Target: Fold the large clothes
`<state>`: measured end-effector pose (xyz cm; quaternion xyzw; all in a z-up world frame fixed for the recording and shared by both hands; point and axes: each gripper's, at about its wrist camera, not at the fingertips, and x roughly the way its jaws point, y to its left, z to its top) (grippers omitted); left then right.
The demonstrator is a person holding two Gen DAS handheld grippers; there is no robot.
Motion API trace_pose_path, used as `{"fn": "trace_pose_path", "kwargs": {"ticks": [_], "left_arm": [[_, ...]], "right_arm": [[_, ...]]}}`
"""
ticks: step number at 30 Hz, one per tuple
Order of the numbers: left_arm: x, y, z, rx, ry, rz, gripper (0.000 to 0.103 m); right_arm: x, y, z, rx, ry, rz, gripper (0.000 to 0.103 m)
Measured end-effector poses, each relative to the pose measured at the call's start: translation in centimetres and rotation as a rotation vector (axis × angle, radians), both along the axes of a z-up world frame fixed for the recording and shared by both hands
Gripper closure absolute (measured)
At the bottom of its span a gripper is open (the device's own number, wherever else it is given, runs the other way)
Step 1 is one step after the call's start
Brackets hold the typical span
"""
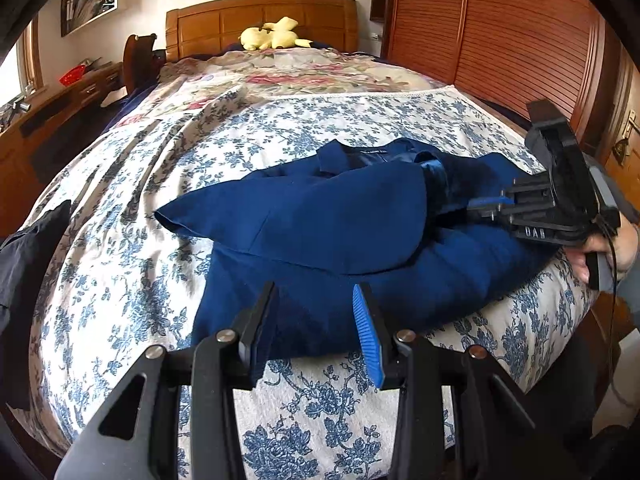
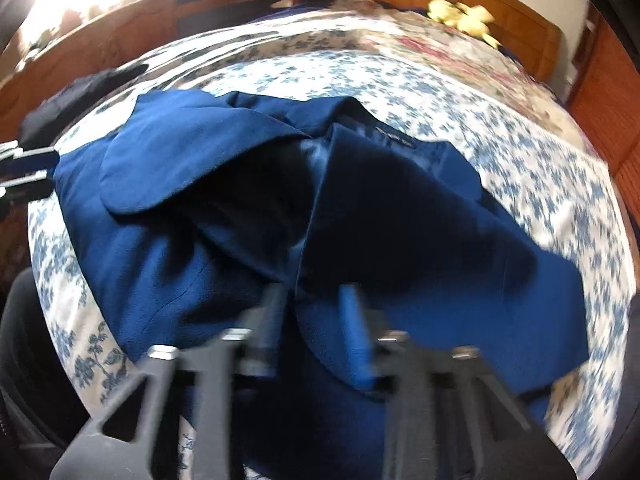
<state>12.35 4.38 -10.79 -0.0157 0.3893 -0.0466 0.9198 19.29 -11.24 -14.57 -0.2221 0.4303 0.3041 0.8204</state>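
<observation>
Jaws first: those of the left gripper (image 1: pixel 316 332) stand part open over the near hem, gripping nothing that I can see. Those of the right gripper (image 2: pixel 314 320) look, in a blurred view, partly apart with a fold edge between them; the left view shows them nearly closed at the cloth, so I judge them pinched on it. Across the bed (image 1: pixel 120 240) lies the blue jacket (image 1: pixel 332 220), half folded, one sleeve laid over the body. A thin pinch may slip, letting the flap fall crooked, and the slippery lining could slide and bunch.
</observation>
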Motion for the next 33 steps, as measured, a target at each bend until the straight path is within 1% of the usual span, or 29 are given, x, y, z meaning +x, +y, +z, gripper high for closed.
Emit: {"fn": "trace_pose_path", "kwargs": {"ticks": [1,3,4,7,10,13,17,20,21,22,23,25,26,30,33], "left_arm": [[-0.1,0.1,0.1,0.000,-0.002,0.002,0.066],[0.0,0.2,0.3,0.001,-0.008,0.000,0.066],[0.0,0.3,0.3,0.002,-0.010,-0.002,0.066],[0.5,0.7,0.2,0.003,-0.007,-0.009,0.067],[1.0,1.2,0.1,-0.001,-0.008,-0.011,0.066],[1.2,1.7,0.2,-0.009,-0.011,-0.011,0.066],[1.5,2.4,0.2,-0.007,-0.010,-0.012,0.066],[1.4,2.9,0.3,-0.005,-0.012,-0.010,0.066],[1.4,3.1,0.3,-0.006,-0.014,-0.008,0.066],[1.3,3.2,0.3,-0.008,-0.015,-0.007,0.066],[1.2,3.5,0.3,-0.014,-0.016,-0.004,0.066],[1.3,3.7,0.1,-0.022,-0.017,-0.003,0.066],[1.4,3.8,0.0,-0.025,-0.019,-0.004,0.066],[2.3,4.0,-0.5,-0.037,-0.018,-0.012,0.066],[3.5,3.8,-0.7,-0.042,-0.021,-0.026,0.066]], "right_arm": [[0.3,0.1,0.3,0.005,-0.002,0.013,0.099],[0.9,0.3,1.2,-0.002,-0.052,0.009,0.100],[1.2,0.3,2.0,0.007,-0.069,0.008,0.101],[2.5,0.7,4.7,0.023,-0.161,-0.010,0.101],[4.2,1.9,6.3,-0.019,-0.239,-0.010,0.101],[6.7,2.8,6.9,-0.064,-0.280,-0.029,0.101],[10.5,3.6,6.8,-0.106,-0.317,-0.067,0.101],[12.6,3.8,6.8,-0.136,-0.377,-0.140,0.101],[13.0,3.7,6.9,-0.124,-0.378,-0.158,0.098],[13.5,3.4,7.0,-0.103,-0.366,-0.181,0.085],[13.8,3.0,7.1,-0.091,-0.361,-0.219,0.071],[13.5,2.4,7.3,-0.070,-0.369,-0.238,0.059],[13.1,2.0,7.3,-0.062,-0.367,-0.231,0.057],[11.0,0.2,7.4,-0.062,-0.369,-0.221,0.057],[9.0,-2.2,7.7,-0.046,-0.361,-0.236,0.056]]}}
